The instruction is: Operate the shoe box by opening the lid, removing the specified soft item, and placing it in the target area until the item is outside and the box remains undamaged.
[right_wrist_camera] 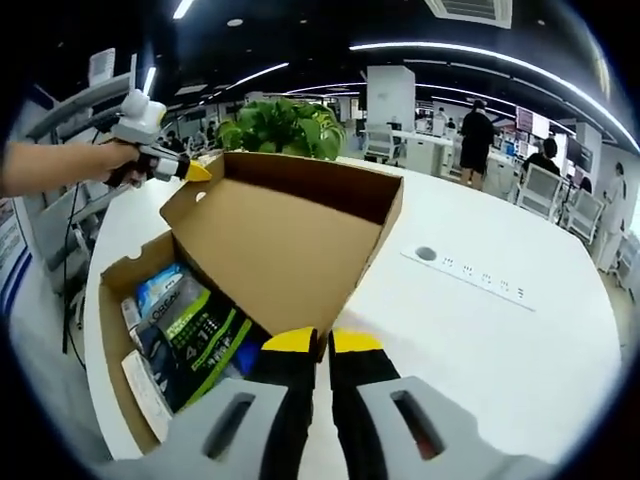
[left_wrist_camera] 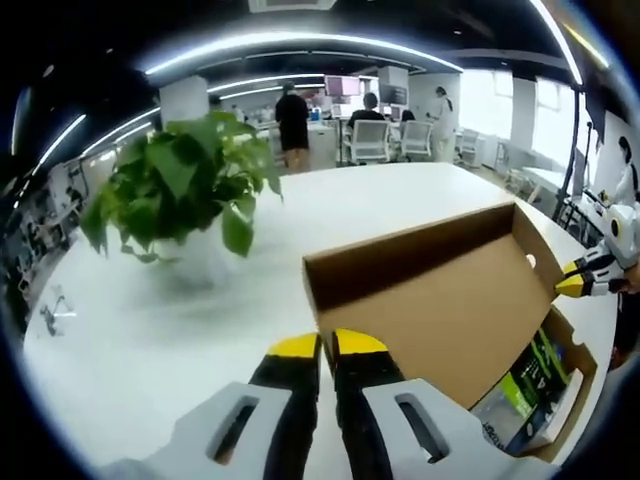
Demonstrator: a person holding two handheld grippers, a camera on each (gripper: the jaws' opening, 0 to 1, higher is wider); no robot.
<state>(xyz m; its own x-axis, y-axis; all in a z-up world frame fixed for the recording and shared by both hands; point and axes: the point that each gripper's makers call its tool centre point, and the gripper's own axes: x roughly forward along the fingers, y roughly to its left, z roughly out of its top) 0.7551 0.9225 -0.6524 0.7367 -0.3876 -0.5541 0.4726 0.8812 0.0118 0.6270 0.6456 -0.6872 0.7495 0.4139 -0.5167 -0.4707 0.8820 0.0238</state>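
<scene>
Right gripper view has the office room at the back and the white table (right_wrist_camera: 520,330) spread wide and smooth; on it, from nine to twelve o'clock, stands the shoe box (right_wrist_camera: 135,300) with its stiff card lid (right_wrist_camera: 290,240) raised. Inside at eight o'clock lies a soft packet (right_wrist_camera: 205,335), likely light and slick, best pinched at its upper edge. Right gripper (right_wrist_camera: 325,342) jaws are together on nothing; the left gripper (left_wrist_camera: 327,345) likewise.

Setting: open-plan office. Indicators: long white table (left_wrist_camera: 400,200) with a recessed power strip (right_wrist_camera: 478,275); potted plant (left_wrist_camera: 180,190); white office chairs (left_wrist_camera: 370,140); desks with monitors (left_wrist_camera: 342,86); linear ceiling lights (left_wrist_camera: 300,42); persons standing at workstations (right_wrist_camera: 476,135)
</scene>
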